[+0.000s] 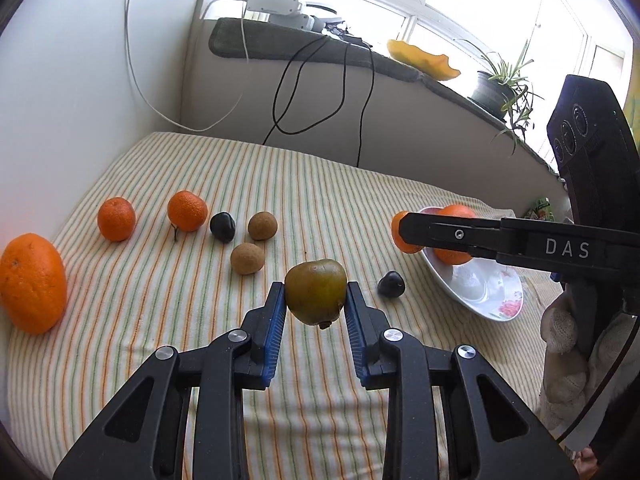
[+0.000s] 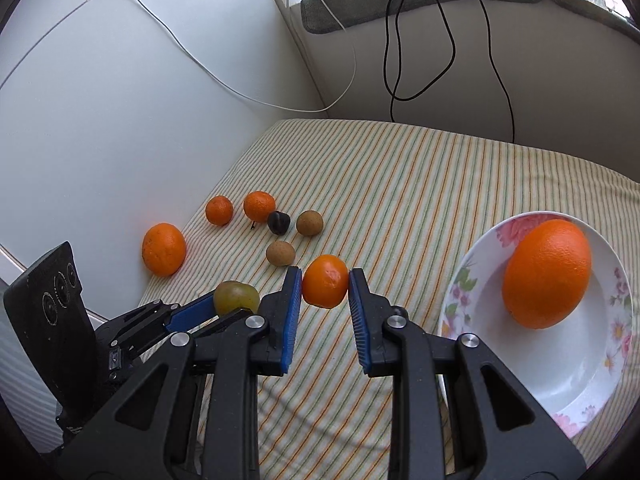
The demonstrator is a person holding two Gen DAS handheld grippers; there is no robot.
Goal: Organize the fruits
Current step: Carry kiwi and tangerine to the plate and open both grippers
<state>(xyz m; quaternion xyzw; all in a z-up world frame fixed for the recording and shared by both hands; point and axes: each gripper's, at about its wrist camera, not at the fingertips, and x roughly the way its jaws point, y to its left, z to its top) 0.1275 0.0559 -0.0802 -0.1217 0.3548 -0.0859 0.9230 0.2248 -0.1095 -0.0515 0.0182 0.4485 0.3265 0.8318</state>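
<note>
Both hand-held grippers (image 1: 316, 300) (image 2: 325, 286) tilted downward, laden.

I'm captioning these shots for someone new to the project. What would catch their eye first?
Each tool grips a fruit in mid-air over the striped cloth: the left tool a green-brown fruit, the right tool a small tangerine. To the right, a big orange lies in the flowered white bowl. More fruit sits scattered near the wall.
</note>
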